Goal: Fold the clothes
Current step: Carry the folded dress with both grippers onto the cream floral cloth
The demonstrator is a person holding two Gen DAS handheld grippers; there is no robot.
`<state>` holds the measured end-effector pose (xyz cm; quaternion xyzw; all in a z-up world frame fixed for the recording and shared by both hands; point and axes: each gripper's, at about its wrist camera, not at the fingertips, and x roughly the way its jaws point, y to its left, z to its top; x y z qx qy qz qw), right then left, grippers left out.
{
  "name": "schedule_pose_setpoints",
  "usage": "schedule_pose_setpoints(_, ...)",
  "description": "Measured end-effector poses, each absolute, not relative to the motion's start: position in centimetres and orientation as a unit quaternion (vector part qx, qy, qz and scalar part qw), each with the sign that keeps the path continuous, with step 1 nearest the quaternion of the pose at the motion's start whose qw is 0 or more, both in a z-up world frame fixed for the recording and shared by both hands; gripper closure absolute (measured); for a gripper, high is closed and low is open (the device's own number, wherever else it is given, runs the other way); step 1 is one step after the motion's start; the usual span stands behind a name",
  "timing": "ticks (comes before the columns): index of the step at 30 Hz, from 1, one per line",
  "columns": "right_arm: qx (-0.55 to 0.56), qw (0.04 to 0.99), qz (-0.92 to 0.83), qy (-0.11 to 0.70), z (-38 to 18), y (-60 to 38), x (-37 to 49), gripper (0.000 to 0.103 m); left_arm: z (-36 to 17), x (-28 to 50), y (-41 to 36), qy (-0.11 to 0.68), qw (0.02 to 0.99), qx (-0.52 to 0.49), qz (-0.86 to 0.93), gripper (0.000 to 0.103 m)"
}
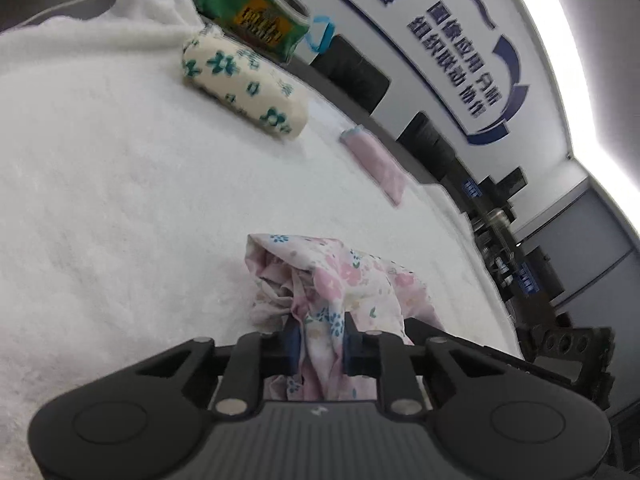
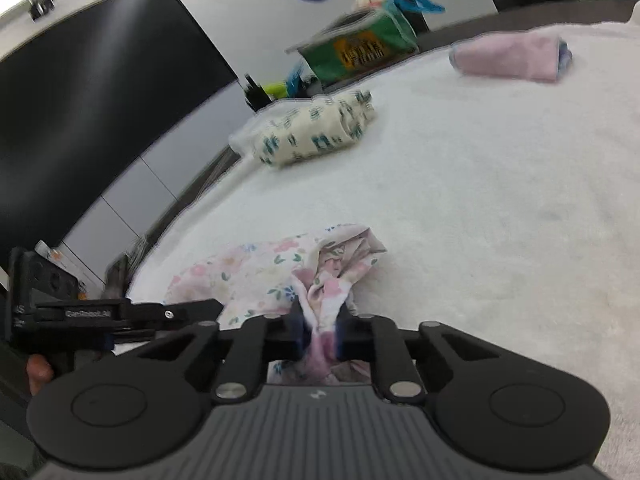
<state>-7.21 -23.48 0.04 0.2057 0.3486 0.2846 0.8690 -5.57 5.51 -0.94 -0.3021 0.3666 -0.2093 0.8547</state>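
Pink floral garment pinched by both tongs — ready to be lifted and spread

The pink floral garment [image 1: 328, 280] lies bunched at 6 o'clock on the white-covered table [image 1: 100, 200], gripped by the left tongs [image 1: 322, 344] and right tongs [image 2: 320, 332], both nearly closed on its cloth. A good fold is judged to need the bunch raised evenly and drawn apart until flat — kept clear of the rolled teal-flowered cloth [image 1: 244, 84] at 11 o'clock and the folded pink cloth [image 1: 376, 164] at 1 o'clock.
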Motion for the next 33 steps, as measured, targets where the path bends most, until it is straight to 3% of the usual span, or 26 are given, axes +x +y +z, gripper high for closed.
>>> schedule_pose_setpoints(6, 0.218, 0.889, 0.293, 0.277, 3.9, -23.1, -7.3, 0.093, 5.6, -3.1, 6.1, 0.305, 0.887, -0.265, -0.223, 0.087)
schedule_pose_setpoints(12, 0.199, 0.914, 0.279, 0.215, 9.9, -21.0, -2.8, 0.093, 13.7, 4.4, 7.1, 0.291, 0.902, -0.237, -0.213, 0.088)
schedule_pose_setpoints(16, 0.188, 0.925, 0.274, 0.183, 13.7, -19.3, 1.3, 0.093, 16.3, 9.4, 8.6, 0.275, 0.912, -0.228, -0.200, 0.088)
schedule_pose_setpoints(22, 0.175, 0.929, 0.256, 0.200, 14.7, -15.9, 9.3, 0.093, 14.7, 16.3, 12.0, 0.296, 0.904, -0.246, -0.185, 0.088)
schedule_pose_setpoints(33, 0.168, 0.917, 0.220, 0.286, 8.2, -11.6, 17.9, 0.093, 7.1, 23.5, 15.4, 0.349, 0.888, -0.250, -0.167, 0.088)
